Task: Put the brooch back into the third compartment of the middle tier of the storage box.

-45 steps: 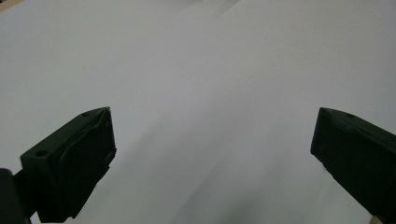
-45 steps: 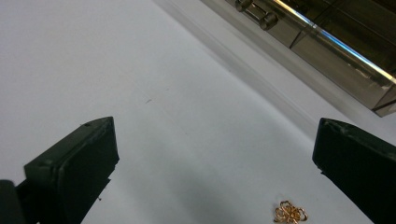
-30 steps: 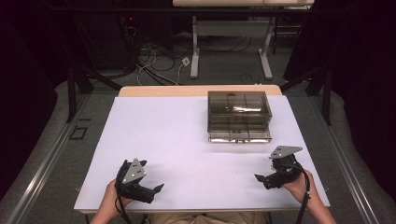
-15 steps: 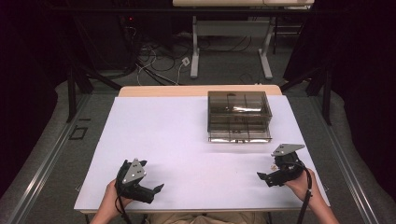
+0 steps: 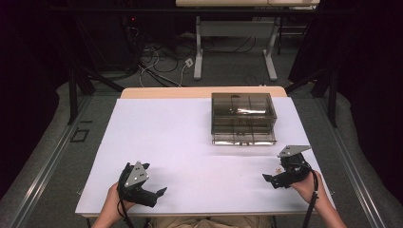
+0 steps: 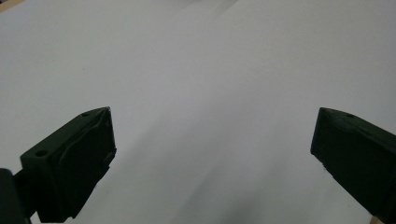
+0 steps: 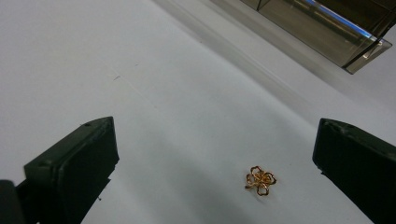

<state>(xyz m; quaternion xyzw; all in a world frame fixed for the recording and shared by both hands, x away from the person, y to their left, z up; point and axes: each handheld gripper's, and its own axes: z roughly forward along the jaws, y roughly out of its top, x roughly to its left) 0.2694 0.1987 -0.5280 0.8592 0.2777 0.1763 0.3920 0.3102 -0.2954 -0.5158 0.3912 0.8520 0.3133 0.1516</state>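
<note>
A person sits at the near edge of a table covered by a white sheet (image 5: pixel 190 142), holding one black two-jaw gripper in each hand, two grippers in all. In the high view the left gripper (image 5: pixel 154 192) rests low over the sheet near the front left, and the right gripper (image 5: pixel 270 179) sits near the front right, each carrying a grey three-cornered plate on top. The right gripper view brings out one small gold flower-shaped ornament (image 7: pixel 260 180), made of looped wire petals, lying flat on the sheet between the two jaws and nearer the right-hand one, touched by neither; in the high view it is at most a tiny glint beside that gripper's body, too small to make out. Both jaws of the right gripper stand wide apart with nothing held. The left gripper view shows its own jaws equally wide apart over bare white sheet, holding nothing. One smoked, see-through plastic organiser box (image 5: pixel 243 118) with inner compartments stands on the far right part of the sheet, well apart from both grippers; the right gripper view catches just its near corner (image 7: pixel 327 28) at the top edge. A strip of pale wooden tabletop (image 5: pixel 199 92) shows beyond the sheet. Around the table the room is dark (black curtains at the sides), with a grey floor, a tangle of cables (image 5: pixel 161 57) and the white legs of another table (image 5: pixel 197 47) behind.
</note>
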